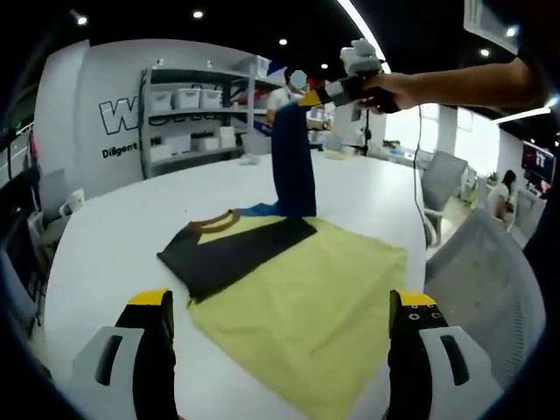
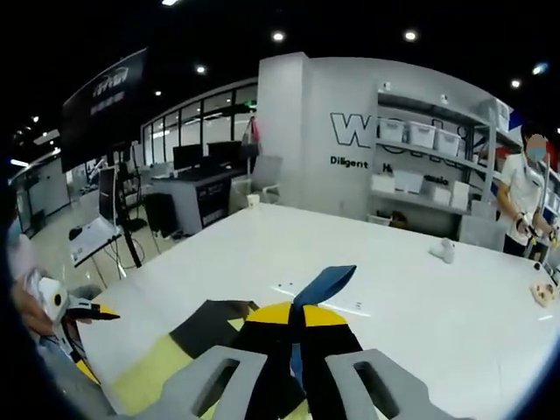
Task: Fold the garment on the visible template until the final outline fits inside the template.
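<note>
Mid-fold, by my read. My left gripper (image 1: 282,328) hangs low over the near edge of the template (image 1: 324,332), jaws spread wide, nothing between them. In the left gripper view the template is a yellow sheet flat on the white bench (image 1: 114,236). The garment (image 1: 236,249) lies across the template's far-left corner: dark body, tan collar pointing away from the template, part of it spilling off the template onto the bench.

Right of that, a blue sleeve (image 1: 293,162) rises straight up from the garment's far side, pinched at the top by my right gripper (image 1: 308,99). In the right gripper view the jaws stand closed on that blue cloth (image 2: 322,284), which pokes out past the tips.

Next move, as I judge it: carry the sleeve across and lay it onto the dark body, inside the template, then let go. The left gripper looks free to pin the body while I do; the overhanging side is yet to be folded in.

Containers: white bins (image 1: 188,96) on the shelf (image 1: 149,122) beyond the template; I cannot tell their contents.
</note>
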`<action>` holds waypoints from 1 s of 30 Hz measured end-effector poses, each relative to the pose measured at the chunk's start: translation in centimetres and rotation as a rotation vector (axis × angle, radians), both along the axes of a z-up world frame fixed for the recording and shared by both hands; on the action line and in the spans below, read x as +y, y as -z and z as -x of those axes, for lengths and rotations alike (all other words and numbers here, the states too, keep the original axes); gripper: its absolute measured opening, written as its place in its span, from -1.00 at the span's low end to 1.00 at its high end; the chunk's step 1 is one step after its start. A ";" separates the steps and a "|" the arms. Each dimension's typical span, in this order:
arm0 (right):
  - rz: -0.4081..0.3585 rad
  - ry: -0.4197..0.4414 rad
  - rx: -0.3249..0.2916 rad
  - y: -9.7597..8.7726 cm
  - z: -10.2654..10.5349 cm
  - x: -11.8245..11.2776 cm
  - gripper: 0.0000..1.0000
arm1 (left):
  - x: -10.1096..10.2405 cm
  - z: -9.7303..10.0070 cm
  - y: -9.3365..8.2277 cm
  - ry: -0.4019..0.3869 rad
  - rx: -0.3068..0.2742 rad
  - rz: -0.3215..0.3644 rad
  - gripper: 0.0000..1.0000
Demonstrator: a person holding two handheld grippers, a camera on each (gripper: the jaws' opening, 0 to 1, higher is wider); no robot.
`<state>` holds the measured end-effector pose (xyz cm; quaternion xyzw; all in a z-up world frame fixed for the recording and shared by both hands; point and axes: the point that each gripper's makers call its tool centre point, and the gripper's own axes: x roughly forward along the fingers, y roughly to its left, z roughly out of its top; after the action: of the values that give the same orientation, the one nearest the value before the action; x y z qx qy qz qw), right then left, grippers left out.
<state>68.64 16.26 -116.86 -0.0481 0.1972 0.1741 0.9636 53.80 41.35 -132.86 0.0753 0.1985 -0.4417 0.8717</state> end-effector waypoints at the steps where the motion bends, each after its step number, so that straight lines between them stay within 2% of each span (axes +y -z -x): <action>1: -0.002 -0.006 -0.001 0.0 -0.2 0.2 -1.00 | 0.0 0.1 0.1 0.004 -0.002 -0.006 0.99; 7: -0.008 -0.047 0.002 0.2 0.0 2.4 -1.00 | -0.3 0.9 0.2 0.034 0.007 -0.009 0.99; 9: -0.006 -0.068 0.005 0.4 -0.4 3.1 -1.00 | -0.2 1.3 0.7 0.051 0.010 -0.039 0.99; 10: -0.006 -0.076 0.005 0.5 -0.8 3.2 -1.00 | -0.2 1.3 0.7 0.058 -0.013 -0.056 0.99; 14: -0.011 -0.102 0.009 0.6 -0.8 4.5 -1.00 | 0.0 1.2 0.4 0.031 0.011 -0.024 0.99; 21: -0.025 -0.124 0.012 0.9 -0.6 5.8 -1.00 | 0.5 1.4 0.9 0.015 0.028 -0.022 0.99; 30: -0.099 -0.121 0.028 1.6 -1.8 7.8 -1.00 | 1.0 1.2 0.7 -0.009 0.025 -0.023 0.99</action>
<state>70.47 24.10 -118.51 -0.0100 0.1987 0.2424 0.9496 52.65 42.33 -133.54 0.0792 0.2149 -0.4364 0.8701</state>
